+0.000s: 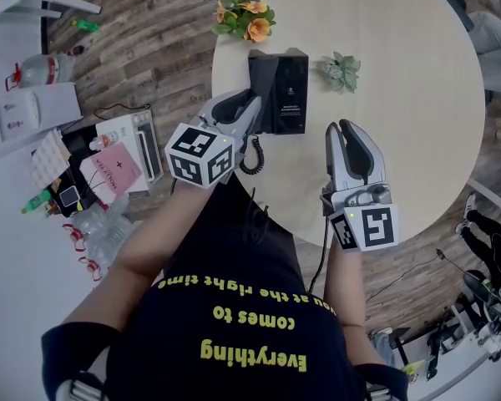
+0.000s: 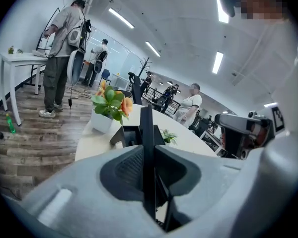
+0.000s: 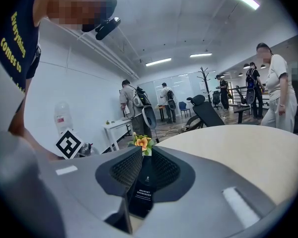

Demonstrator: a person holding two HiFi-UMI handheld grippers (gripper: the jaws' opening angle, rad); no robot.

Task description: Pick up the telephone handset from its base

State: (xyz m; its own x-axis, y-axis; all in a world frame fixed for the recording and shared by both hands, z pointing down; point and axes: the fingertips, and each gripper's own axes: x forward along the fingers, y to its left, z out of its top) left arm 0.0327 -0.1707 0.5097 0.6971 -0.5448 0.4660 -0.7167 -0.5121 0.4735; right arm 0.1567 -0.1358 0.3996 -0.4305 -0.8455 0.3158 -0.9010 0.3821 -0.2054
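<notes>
Gripping the handset (image 2: pixel 147 128) is my left claw (image 1: pixel 249 107). In the left gripper view both pads press flat on it, and it shows as a thin dark slab standing edge-on between them. The relation the coming move turns on is this: the handset runs lengthwise away from me along the left side of the base (image 1: pixel 290 90). My left claw reaches it from the near left, so the jaws cross its narrow width, not its length. That is the right way to hold a long thing (less chance it pivots in the pads).

From the claw, the handset lies dead ahead and sticks out past the fingertips toward the flowers (image 1: pixel 246 19). The base sits just beyond and to the right of it. I cannot tell from these views whether the handset has cleared the cradle; it looks at most just above it.

The cord (image 1: pixel 252 153) hangs in a coil at the near edge of the table (image 1: pixel 401 98), just beside my left claw. I judge it will tug as the handset rises, so the lift should go straight up and gently.

My right claw (image 1: pixel 348 128) hovers over the table to the right of the base, clear of it. Its jaws stand a narrow slit apart with nothing between the pads. It is the farther one and has no part in the grip.
</notes>
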